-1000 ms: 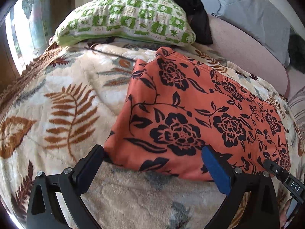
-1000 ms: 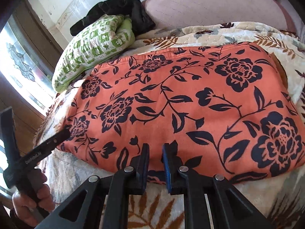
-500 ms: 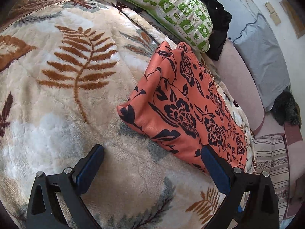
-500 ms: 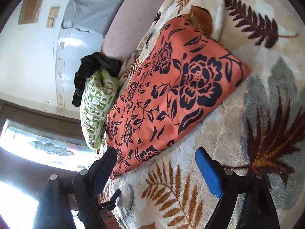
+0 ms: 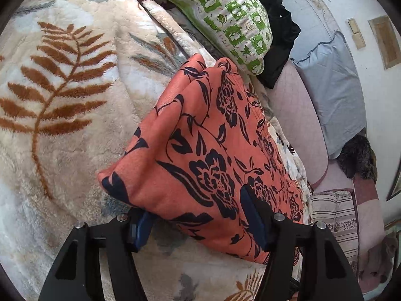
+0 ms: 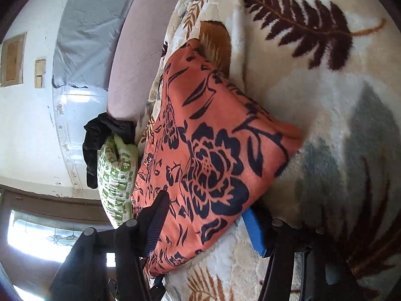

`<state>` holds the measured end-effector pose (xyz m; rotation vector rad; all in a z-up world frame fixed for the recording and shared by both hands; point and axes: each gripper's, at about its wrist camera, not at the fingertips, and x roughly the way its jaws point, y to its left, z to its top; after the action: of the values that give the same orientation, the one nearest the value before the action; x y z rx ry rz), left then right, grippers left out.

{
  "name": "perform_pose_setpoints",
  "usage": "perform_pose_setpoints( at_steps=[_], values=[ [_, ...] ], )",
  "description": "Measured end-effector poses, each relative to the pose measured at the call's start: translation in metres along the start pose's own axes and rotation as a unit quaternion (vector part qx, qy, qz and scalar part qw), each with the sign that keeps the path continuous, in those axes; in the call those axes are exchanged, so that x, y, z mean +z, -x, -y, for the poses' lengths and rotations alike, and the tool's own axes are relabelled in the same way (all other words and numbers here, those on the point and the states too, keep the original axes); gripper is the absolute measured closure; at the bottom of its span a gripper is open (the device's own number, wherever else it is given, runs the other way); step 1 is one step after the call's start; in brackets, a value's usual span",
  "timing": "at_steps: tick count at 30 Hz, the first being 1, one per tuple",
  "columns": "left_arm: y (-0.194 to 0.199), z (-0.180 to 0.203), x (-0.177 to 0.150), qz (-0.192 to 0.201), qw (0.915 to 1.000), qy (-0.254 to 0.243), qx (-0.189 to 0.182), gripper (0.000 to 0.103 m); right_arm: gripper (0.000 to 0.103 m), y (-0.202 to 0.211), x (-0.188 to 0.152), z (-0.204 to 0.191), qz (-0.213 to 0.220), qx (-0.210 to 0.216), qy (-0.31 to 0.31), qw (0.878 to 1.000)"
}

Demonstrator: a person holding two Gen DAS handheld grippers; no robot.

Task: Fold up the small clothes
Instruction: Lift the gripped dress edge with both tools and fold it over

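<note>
The folded orange flowered cloth lies on the leaf-print blanket, and both tools have just been closing with a short end of it between their jaws: left gripper at one end, right gripper at the other, though I can't tell if the pads actually press yet. Bare blanket stretches out toward 9 o'clock in the left view and 3 o'clock in the right view. A green pillow crowds the cloth's far edge at 1 o'clock in the left view.

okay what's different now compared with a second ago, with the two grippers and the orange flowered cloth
Both grippers rolled and moved to opposite ends of the folded orange cloth. The right gripper let go of the near edge, and both it and the left gripper have been closing around the cloth's ends. The cloth stayed folded on the blanket.
</note>
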<state>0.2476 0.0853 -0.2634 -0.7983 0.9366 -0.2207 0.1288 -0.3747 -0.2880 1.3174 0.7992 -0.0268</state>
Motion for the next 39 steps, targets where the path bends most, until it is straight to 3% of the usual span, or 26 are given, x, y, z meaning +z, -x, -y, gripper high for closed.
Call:
perform_pose_setpoints(
  at_steps=[3,5,8,9,11,14,16,17,20,30,36,39],
  values=[
    [0.001,0.003,0.003,0.008,0.9998,-0.003,-0.019,0.039,0.043,-0.009,0.006,-0.005,0.010,0.003,0.001,1.000],
    [0.002,0.006,0.002,0.016,0.9995,-0.015,-0.023,0.045,0.043,-0.014,0.010,-0.007,0.011,0.002,0.008,1.000],
    [-0.005,0.012,0.001,0.015,0.9993,-0.035,0.000,0.047,0.044,-0.023,0.015,-0.016,0.017,-0.003,0.035,0.999],
    [-0.009,0.010,0.001,0.010,0.9996,-0.027,0.008,0.046,0.047,-0.026,0.016,-0.019,0.020,-0.009,0.046,0.999],
    [-0.012,0.002,0.000,0.006,0.9999,-0.001,0.010,0.043,0.068,-0.033,0.018,-0.025,0.027,-0.033,0.070,0.997],
    [-0.013,0.002,0.003,0.006,1.0000,-0.002,0.004,0.041,0.075,-0.037,0.017,-0.027,0.035,-0.054,0.083,0.994],
    [-0.012,0.002,0.004,0.019,0.9998,-0.007,0.007,0.057,0.079,-0.036,0.016,-0.034,0.037,-0.067,0.101,0.992],
    [-0.013,0.002,0.005,0.024,0.9995,-0.013,0.014,0.080,0.081,-0.035,0.015,-0.037,0.042,-0.072,0.109,0.991],
    [-0.010,0.004,0.005,0.035,0.9990,-0.023,0.015,0.085,0.084,-0.023,0.010,-0.044,0.061,-0.076,0.131,0.987],
    [0.031,0.021,-0.014,0.045,0.9962,-0.075,0.005,0.088,0.090,0.026,-0.021,-0.075,0.111,-0.082,0.215,0.967],
    [0.064,0.005,-0.045,0.033,0.9975,-0.062,0.011,0.088,0.090,0.062,-0.047,-0.067,0.103,-0.087,0.209,0.969],
    [0.060,-0.004,-0.055,0.018,0.9967,-0.070,0.037,0.085,0.089,0.071,-0.052,-0.044,0.068,-0.107,0.173,0.977]
  ],
)
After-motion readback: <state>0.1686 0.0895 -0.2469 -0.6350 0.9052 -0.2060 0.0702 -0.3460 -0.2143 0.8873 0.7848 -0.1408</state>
